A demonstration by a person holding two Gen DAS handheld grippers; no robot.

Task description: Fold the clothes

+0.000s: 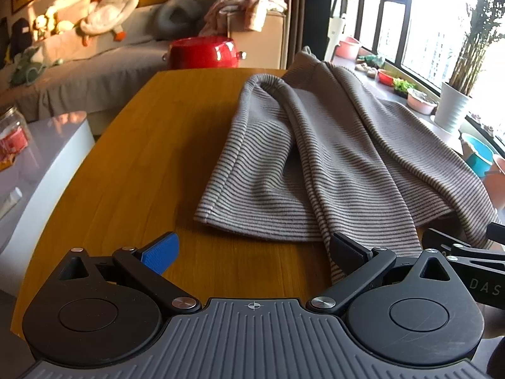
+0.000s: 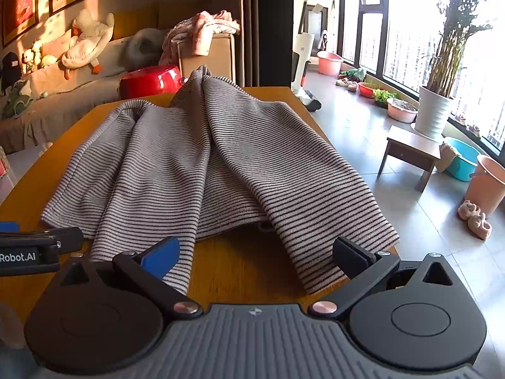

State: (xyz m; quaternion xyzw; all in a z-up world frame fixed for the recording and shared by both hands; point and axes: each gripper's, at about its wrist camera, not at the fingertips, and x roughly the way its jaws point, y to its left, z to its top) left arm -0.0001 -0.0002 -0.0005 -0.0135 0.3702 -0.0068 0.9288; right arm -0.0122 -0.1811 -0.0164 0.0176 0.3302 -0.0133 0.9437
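A grey garment with thin dark stripes (image 1: pixel 315 164) lies loosely bunched on the wooden table (image 1: pixel 142 158), draped toward the table's right edge. My left gripper (image 1: pixel 252 252) is open at the near edge, its right finger (image 1: pixel 347 249) touching a hanging strip of the cloth. In the right wrist view the same garment (image 2: pixel 221 164) spreads across the table (image 2: pixel 243 271). My right gripper (image 2: pixel 255 255) is open with two near corners of the cloth lying beside its fingers. Each gripper shows at the side of the other's view.
A red pot (image 1: pixel 203 52) stands past the table's far end, a sofa with plush toys (image 1: pixel 107 9) behind it. A white side table (image 1: pixel 38 164) sits left. On the floor to the right are a small stool (image 2: pixel 410 154), basins and a potted plant (image 2: pixel 435 110).
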